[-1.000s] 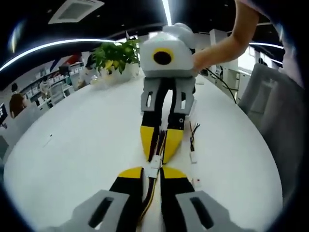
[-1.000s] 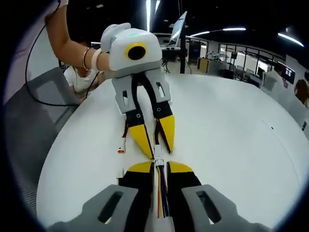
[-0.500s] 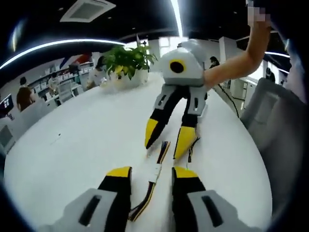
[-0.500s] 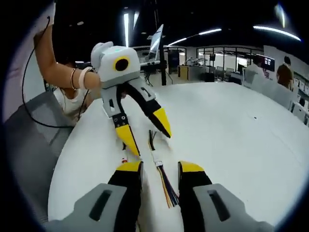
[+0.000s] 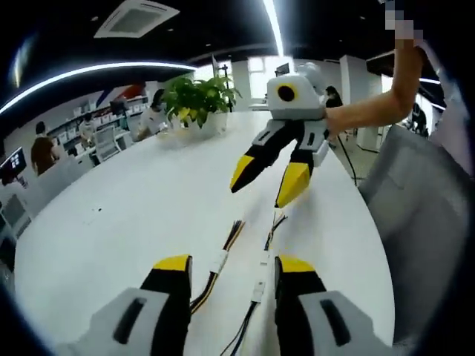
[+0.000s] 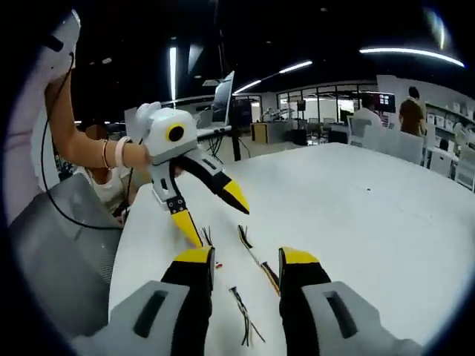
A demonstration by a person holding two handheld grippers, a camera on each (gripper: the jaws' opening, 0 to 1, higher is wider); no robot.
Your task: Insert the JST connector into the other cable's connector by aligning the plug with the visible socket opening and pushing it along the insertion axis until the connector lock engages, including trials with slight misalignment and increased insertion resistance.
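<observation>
Both my tongs hang wide open, empty: left tongs [image 5: 226, 268], right tongs [image 6: 241, 259]. Mated cable [image 5: 220, 261] lies on the table [image 5: 133, 215] beside spare cable [image 5: 261, 268]. Risk: lock only half-engaged, connectors pull apart.

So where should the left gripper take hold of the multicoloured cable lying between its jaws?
Best at the white connector housing of the multicoloured cable: it looks the only rigid part, and the wires fan out loosely beyond it. The cable lies flat on the white table, so the open left gripper should probably come from above, jaws closing across the housing sides.
</observation>
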